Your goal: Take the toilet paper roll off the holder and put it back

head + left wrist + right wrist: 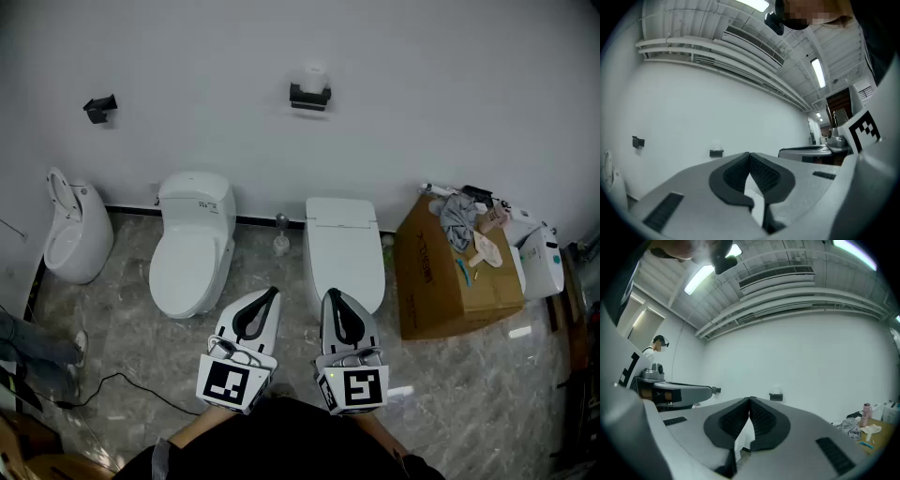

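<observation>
A white toilet paper roll (313, 77) sits on a black holder (309, 96) fixed high on the white wall. The same roll (716, 146) and holder (716, 153) show small and far off in the left gripper view, and the roll (776, 390) on its holder (776, 397) likewise in the right gripper view. My left gripper (272, 292) and right gripper (330, 294) are held side by side close to my body, far from the wall. Both have their tips together with nothing between them.
Two white toilets (194, 244) (343, 248) stand against the wall below the holder, with a urinal (75, 230) at the left. A cardboard box (450, 277) with cloth and small items stands at the right. A second black fitting (98, 107) hangs on the wall at the left.
</observation>
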Motion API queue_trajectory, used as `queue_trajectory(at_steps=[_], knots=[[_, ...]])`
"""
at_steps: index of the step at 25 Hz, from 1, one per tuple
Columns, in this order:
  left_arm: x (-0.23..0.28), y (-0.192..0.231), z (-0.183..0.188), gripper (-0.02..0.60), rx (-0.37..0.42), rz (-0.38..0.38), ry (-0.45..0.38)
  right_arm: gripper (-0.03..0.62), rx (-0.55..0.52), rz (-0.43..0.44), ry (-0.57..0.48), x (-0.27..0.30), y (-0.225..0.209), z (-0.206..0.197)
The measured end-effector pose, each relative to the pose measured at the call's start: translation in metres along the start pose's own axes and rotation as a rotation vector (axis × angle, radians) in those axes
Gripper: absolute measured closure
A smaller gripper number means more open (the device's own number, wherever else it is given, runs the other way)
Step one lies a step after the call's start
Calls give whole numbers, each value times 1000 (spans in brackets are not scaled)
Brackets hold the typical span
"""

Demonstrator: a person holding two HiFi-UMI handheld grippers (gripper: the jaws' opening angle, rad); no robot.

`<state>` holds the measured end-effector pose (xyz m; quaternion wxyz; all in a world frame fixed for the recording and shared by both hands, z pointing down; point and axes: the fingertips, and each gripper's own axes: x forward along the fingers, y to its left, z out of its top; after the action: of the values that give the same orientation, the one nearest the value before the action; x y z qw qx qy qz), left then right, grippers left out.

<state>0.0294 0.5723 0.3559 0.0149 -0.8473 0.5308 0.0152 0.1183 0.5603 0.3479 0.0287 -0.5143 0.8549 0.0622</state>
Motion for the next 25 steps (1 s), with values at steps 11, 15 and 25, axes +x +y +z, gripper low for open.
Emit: queue_trajectory(at_steps=[11,15,25], knots=[[29,-9,1,575,8,15,-20,572,2,23,-1,13,-26,-5],[35,-10,-5,575,-2,31,-7,571,35,37,-11,17,-34,-8],[57,6,-12,575,9,29,-33,571,53,47,5,40,-40,-21]])
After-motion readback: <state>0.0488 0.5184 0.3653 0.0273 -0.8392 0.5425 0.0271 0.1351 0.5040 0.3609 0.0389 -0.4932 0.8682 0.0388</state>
